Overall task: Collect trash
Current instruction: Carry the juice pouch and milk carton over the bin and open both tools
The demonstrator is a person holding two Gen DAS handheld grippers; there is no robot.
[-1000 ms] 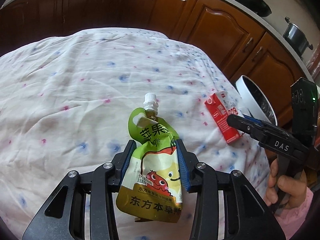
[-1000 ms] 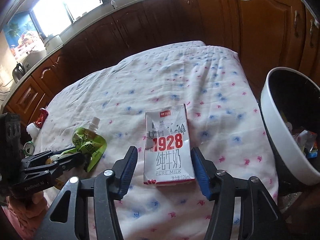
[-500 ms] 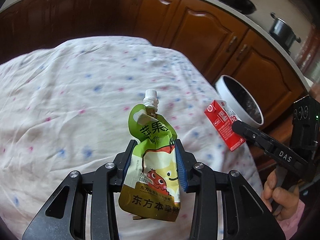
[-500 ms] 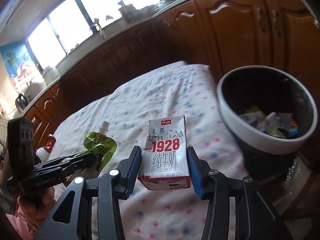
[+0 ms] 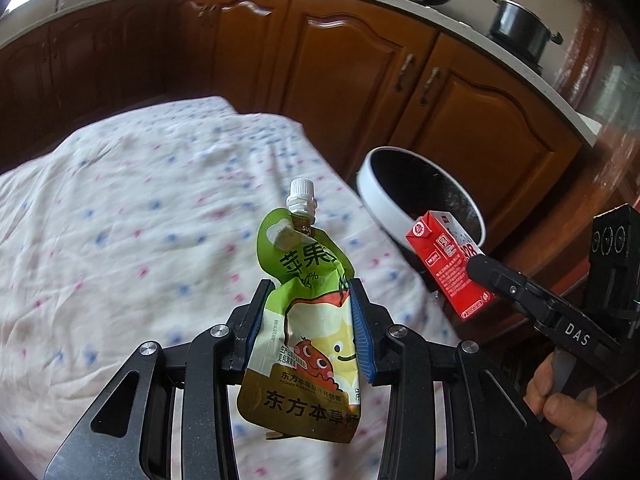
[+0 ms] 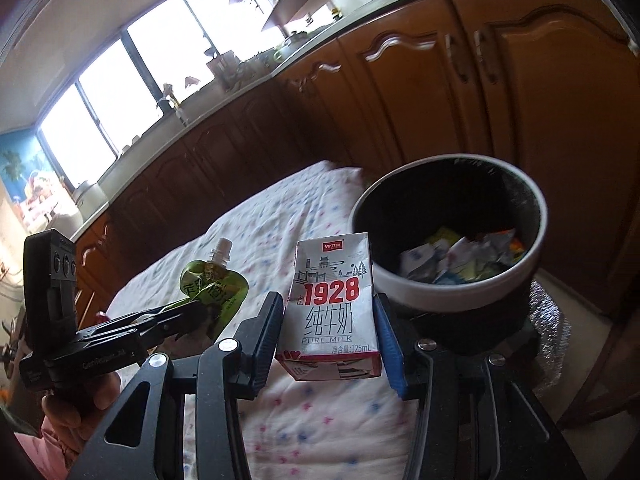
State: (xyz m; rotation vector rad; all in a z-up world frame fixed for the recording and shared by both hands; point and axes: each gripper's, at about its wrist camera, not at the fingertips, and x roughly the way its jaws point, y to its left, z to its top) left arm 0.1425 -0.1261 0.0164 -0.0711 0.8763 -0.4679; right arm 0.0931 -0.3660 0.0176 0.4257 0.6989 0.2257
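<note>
Holding two items of trash aloft, one per tool, both clear of the floral-covered worktop [image 5: 120, 220].

Left tool [image 5: 310, 332]: clamped on green juice pouch [image 5: 308, 320] at mid-body, white cap pointing away from the tool, lower end hanging loose toward the camera. Soft, crumpled foil; judged liable to slide or fold out of the grip.

Right tool [image 6: 330, 336]: clamped on white-and-red milk carton [image 6: 334, 300], printed "1928 PURE MILK", upright between the blue pads. Carton slightly dented along one edge.

Trash bin [image 6: 460, 292]: white rim, dark liner, wrappers already inside; ahead and to the right of the right tool, beyond the worktop edge; ahead-right of the left tool too, past the carton.

Step judged: carrying both to the bin; neither over the opening yet.

Risks judged: early release dropping the carton onto the rim or floor rather than inside; both tools converging on one opening and knocking together; pouch catching on a pad at release and hanging instead of falling.
</note>
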